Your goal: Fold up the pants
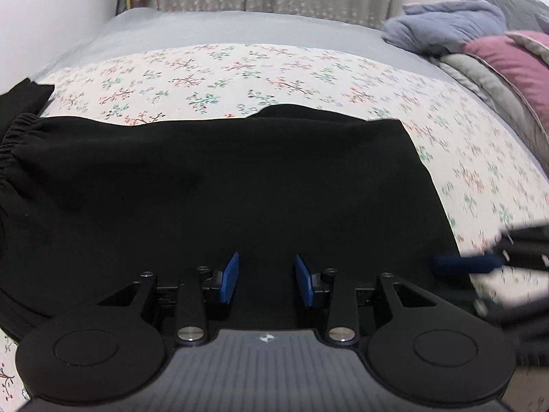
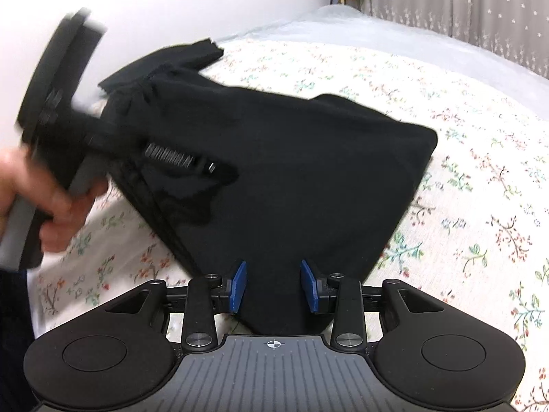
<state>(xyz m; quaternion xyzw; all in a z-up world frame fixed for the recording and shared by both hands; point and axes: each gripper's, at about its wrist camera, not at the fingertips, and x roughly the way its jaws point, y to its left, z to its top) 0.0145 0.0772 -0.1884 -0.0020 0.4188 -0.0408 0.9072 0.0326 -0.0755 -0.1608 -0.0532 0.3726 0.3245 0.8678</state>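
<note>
Holding our left tongs (image 1: 266, 279) spread over the black pants (image 1: 219, 185), we pinch nothing. Our right tongs (image 2: 273, 286) sit spread around one corner, not squeezing it. These pants lie folded on the flowery bed (image 1: 212, 72).

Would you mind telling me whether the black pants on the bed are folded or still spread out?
Folded: the black pants lie as a compact block on the floral bedspread, elastic waistband at one end, no separate legs showing.
</note>
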